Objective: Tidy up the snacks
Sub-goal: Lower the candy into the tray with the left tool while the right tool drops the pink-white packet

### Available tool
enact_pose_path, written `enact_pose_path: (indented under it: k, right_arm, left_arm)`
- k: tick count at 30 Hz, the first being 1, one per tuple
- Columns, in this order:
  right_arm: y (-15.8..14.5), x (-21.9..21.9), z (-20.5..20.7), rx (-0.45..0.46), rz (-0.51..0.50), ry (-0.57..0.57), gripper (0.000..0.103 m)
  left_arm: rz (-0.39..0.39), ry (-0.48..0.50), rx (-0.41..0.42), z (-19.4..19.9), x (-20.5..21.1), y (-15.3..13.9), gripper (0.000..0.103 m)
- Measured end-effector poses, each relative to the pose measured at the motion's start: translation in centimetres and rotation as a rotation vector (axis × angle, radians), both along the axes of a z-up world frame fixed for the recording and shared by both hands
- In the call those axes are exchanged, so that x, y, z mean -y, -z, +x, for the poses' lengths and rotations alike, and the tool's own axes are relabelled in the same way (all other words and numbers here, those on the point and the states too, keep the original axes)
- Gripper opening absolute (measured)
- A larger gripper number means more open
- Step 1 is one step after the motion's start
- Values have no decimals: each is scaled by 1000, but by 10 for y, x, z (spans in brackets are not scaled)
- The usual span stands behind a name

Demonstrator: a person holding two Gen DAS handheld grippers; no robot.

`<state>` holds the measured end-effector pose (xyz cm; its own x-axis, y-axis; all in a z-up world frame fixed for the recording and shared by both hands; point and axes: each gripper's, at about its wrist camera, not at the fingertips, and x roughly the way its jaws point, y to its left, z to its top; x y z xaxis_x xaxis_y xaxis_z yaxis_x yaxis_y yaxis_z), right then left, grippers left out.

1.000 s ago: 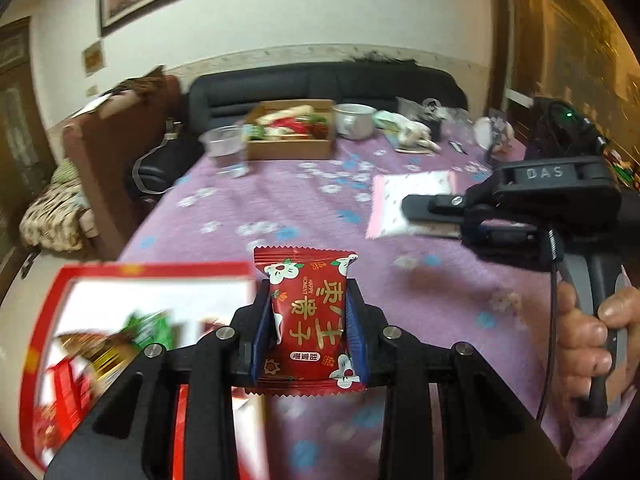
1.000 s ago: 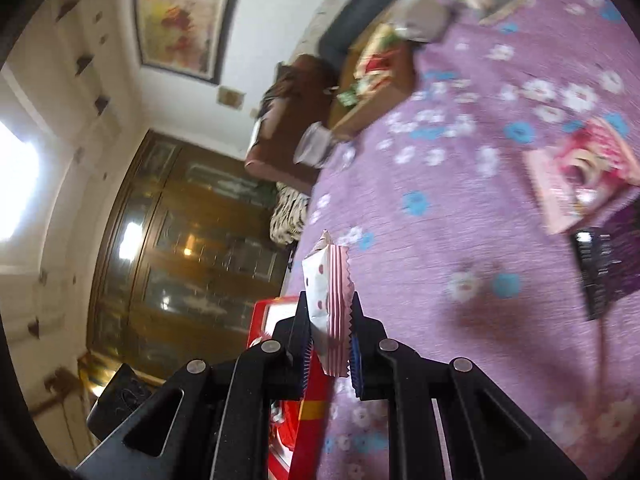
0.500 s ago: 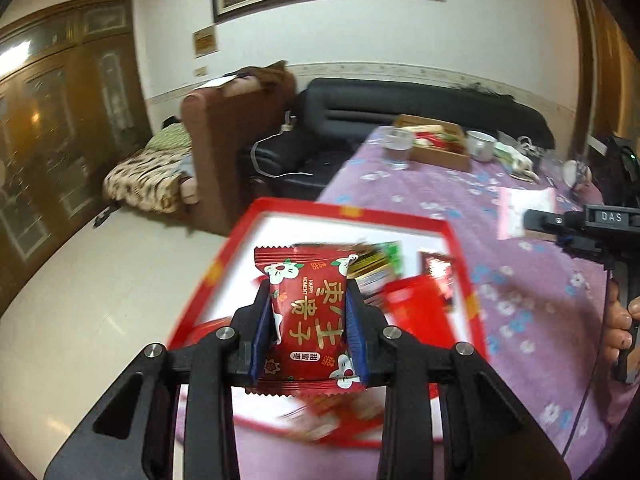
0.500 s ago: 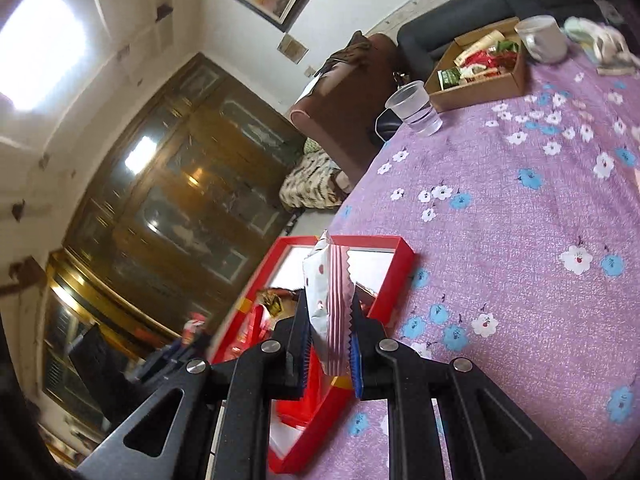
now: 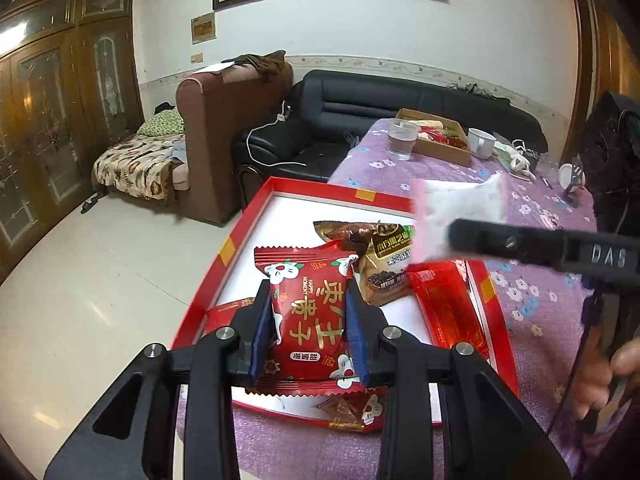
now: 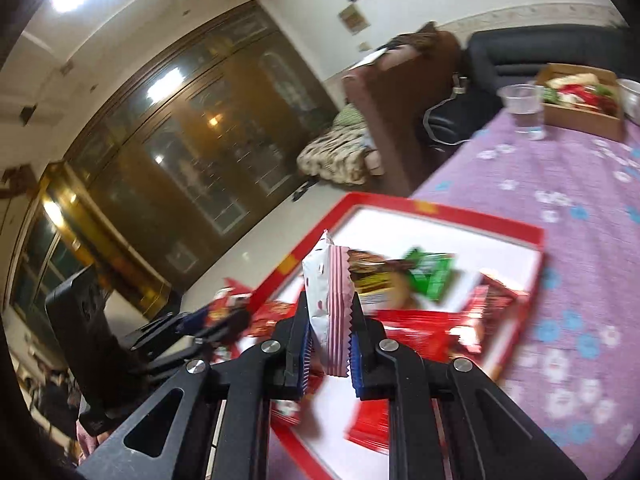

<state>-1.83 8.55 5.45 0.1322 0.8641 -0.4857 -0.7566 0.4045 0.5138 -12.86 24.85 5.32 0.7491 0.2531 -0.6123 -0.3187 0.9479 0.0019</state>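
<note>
My left gripper (image 5: 310, 316) is shut on a red snack packet (image 5: 310, 316) with gold characters and white flowers, held upright over the near end of a red-rimmed tray (image 5: 320, 192). My right gripper (image 6: 330, 328) is shut on a white and pink packet (image 6: 326, 292), held edge-on above the same tray (image 6: 440, 216). In the left wrist view the right gripper (image 5: 448, 236) reaches in from the right with the white packet (image 5: 456, 208) over the tray's far right side. The tray holds a brown packet (image 5: 384, 264) and red wrappers (image 5: 448, 304). The left gripper (image 6: 208, 318) shows blurred at the left.
The tray lies at the corner of a table with a purple flowered cloth (image 5: 532, 304). Farther along it stand a clear plastic cup (image 5: 403, 138), a cardboard box of snacks (image 5: 440, 138) and a white cup (image 5: 482, 142). A brown armchair (image 5: 224, 128) and black sofa (image 5: 380, 96) stand beyond.
Both grippers have swung left over the tray, each keeping its packet. The right gripper has rolled closer to upright and moved in above the tray's far side.
</note>
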Motion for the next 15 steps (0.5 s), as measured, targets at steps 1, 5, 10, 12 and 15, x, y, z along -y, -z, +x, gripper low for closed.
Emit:
enact_pose_path:
  k: [1,5,10,12,15]
  right_arm:
    - [3,-4,-2,4,0,-9,15]
    - [21,-12,-5,28,-28,-24,16]
    - [30,-5,5,12,-43,-7,17]
    - [33,-2,8,-2,-49,4,17]
    - [35,-1,13,-13,-64,24,17]
  left_arm:
    - [-1,4,-2,2,0,1,31]
    - [11,15,-9,12,6,4,31]
    - [42,9,-16,23,15,8,31]
    - [51,9,-18,27,19,10,31]
    - [63,9,-21,31,22,11,31]
